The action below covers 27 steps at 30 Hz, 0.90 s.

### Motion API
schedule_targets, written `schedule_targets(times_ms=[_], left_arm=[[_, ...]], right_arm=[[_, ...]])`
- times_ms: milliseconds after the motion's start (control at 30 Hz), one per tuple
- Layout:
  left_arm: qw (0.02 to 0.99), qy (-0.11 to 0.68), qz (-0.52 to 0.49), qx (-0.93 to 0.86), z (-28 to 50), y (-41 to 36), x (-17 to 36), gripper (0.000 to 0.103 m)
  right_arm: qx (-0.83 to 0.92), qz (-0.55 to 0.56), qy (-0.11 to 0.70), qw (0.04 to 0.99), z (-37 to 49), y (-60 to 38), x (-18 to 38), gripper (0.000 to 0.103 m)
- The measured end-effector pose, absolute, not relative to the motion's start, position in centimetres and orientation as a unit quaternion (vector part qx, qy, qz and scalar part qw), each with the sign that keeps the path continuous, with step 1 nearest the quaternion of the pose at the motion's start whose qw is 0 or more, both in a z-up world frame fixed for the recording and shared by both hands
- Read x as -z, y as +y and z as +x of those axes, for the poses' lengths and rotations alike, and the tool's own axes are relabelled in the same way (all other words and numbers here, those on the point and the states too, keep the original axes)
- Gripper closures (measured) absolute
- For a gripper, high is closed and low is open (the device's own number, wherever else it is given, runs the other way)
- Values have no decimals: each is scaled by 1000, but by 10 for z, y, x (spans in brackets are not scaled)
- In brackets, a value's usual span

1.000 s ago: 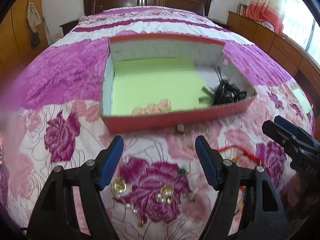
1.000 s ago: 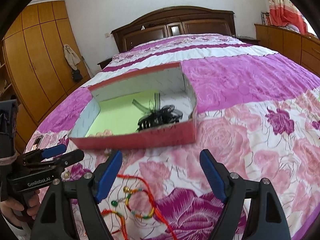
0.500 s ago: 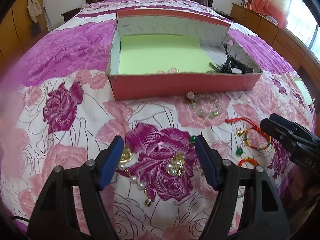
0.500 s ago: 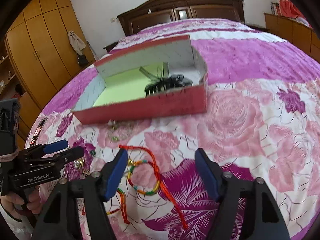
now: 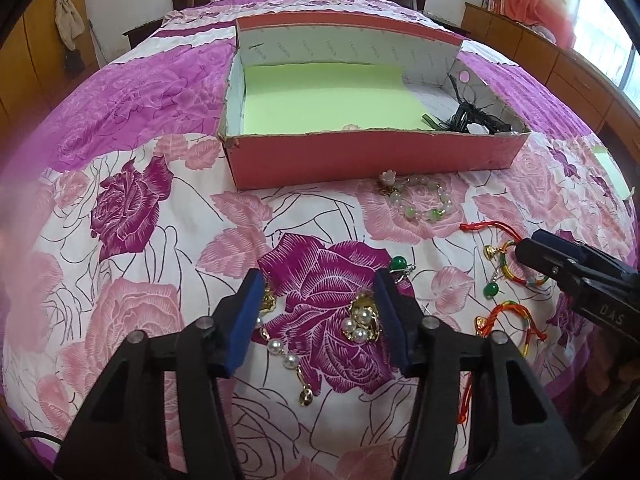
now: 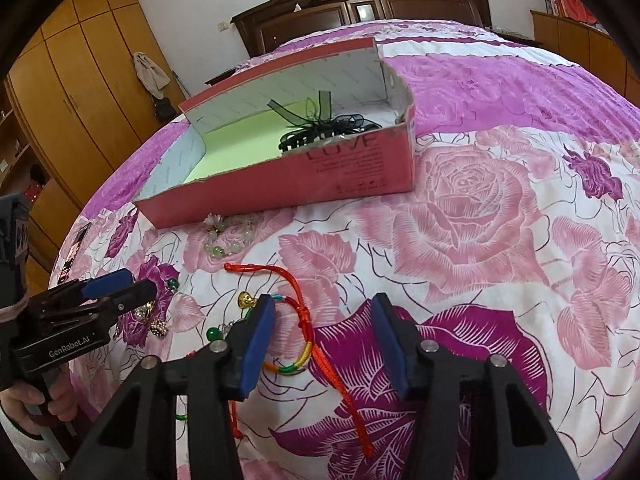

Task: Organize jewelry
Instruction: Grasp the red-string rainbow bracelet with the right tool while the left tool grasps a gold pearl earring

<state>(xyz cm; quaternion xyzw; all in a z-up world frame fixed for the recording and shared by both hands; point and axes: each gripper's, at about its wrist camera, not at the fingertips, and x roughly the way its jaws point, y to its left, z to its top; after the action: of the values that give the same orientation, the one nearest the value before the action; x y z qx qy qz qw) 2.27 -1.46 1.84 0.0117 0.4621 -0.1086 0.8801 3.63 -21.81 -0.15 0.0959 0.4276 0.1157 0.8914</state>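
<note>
A pink box point(image 5: 372, 156) with a green liner stands on the bed and holds a black hair piece point(image 5: 472, 118); it also shows in the right wrist view point(image 6: 352, 164). My left gripper point(image 5: 318, 312) is open low over the quilt, with a gold pearl piece point(image 5: 360, 320) between its pads and a pearl chain point(image 5: 280, 350) by the left pad. My right gripper point(image 6: 324, 332) is open over a red and multicoloured cord bracelet point(image 6: 304, 328). A pale bead bracelet point(image 5: 420, 198) lies just in front of the box.
A second cord bracelet point(image 5: 508, 320) and green bead earrings point(image 5: 491, 290) lie on the floral quilt near the right gripper point(image 5: 576, 268). A wooden headboard point(image 6: 360, 4) and wardrobes point(image 6: 80, 92) stand beyond the bed.
Both grippers have come down and closer to the quilt, away from the box. The left now brackets the pearl pieces, the right brackets the cord bracelet. Both stay open.
</note>
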Motion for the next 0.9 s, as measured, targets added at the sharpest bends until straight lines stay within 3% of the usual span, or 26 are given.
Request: schedule_targets(times_ms=[167,467,900], left_arm=[[879,462,10,115,18,-13,-20,60],[877,462,12,132,9,-15,-23,62],[869,472,24,148,8,-24,-14,86]], right_arm=[[-129,105,422,891,31,-219,1,58],[-142,104,425,888,27,-218,3,91],[-140,100,447,878,31,-213,14,92]])
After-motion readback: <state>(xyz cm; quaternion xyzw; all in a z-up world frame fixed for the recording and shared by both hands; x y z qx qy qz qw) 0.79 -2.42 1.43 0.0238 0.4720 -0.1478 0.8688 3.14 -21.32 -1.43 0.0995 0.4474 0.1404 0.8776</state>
